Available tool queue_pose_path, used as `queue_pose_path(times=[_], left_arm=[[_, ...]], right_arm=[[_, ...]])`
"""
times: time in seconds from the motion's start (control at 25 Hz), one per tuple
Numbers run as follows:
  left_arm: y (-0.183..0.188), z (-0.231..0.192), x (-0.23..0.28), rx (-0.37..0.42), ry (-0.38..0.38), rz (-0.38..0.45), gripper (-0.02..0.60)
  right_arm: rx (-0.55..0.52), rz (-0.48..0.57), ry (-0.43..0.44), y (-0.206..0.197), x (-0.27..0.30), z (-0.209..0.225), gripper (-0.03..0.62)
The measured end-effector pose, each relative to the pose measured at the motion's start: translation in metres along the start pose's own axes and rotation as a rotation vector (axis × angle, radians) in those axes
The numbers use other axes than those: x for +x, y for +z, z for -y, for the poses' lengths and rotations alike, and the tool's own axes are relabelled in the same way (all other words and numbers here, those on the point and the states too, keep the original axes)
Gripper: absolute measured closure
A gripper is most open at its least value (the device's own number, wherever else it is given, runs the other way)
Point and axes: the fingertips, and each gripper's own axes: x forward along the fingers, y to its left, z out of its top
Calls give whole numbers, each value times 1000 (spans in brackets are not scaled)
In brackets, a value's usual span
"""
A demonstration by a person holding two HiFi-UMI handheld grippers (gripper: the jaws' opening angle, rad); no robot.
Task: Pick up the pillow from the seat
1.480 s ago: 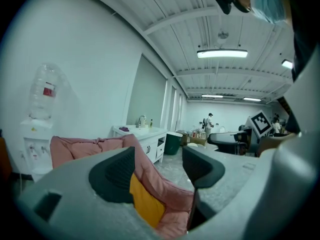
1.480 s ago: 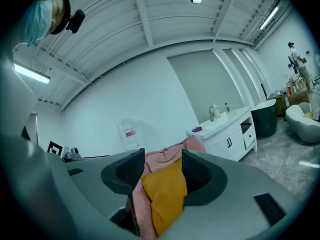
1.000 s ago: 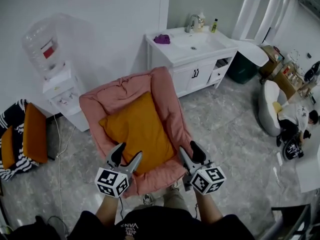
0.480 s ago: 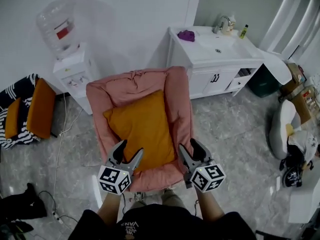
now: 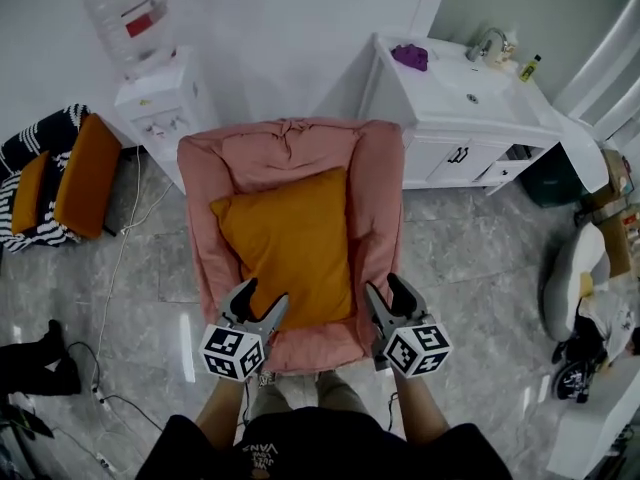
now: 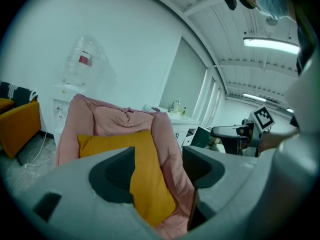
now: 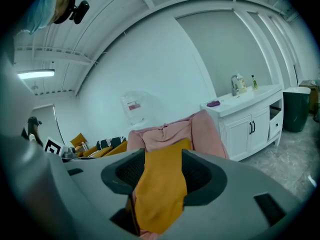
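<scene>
An orange pillow [image 5: 288,244] lies on the seat of a pink padded armchair [image 5: 375,183]. My left gripper [image 5: 256,304] hangs open over the chair's front left edge, short of the pillow's near corner. My right gripper [image 5: 389,296] is open too, above the chair's right arm at the front. Nothing sits between either pair of jaws. Past the left gripper's open jaws the pillow [image 6: 145,171] leans in the chair [image 6: 107,120]. The right gripper view frames the pillow [image 7: 160,189] and the pink chair [image 7: 205,131] between its jaws.
A white water dispenser [image 5: 160,93] with a clear bottle stands left of the chair. A white sink cabinet [image 5: 462,118] is to the right. An orange and striped seat [image 5: 60,178] sits at far left. Cables [image 5: 95,393] trail over the grey marble floor.
The head view has swung so the chair sits more centred and upright in frame. Both grippers hold much the same pose at the chair's front edge, still open.
</scene>
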Motion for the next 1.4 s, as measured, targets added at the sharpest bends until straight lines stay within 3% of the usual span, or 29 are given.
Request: queue_pose_path(times=[0.48,0.92,1.4], left_arm=[[-72,-50,23,-109,130,-124,288],[-120,-96,48,-224,251,-168,287],[-127,-162,82,-363,299,-103,262]], right_arm=[[7,-200,-3,-75,54,41,370],[-10,-322,41,-125,104,63,344],[-30,-393,92,-151,173,79,321]])
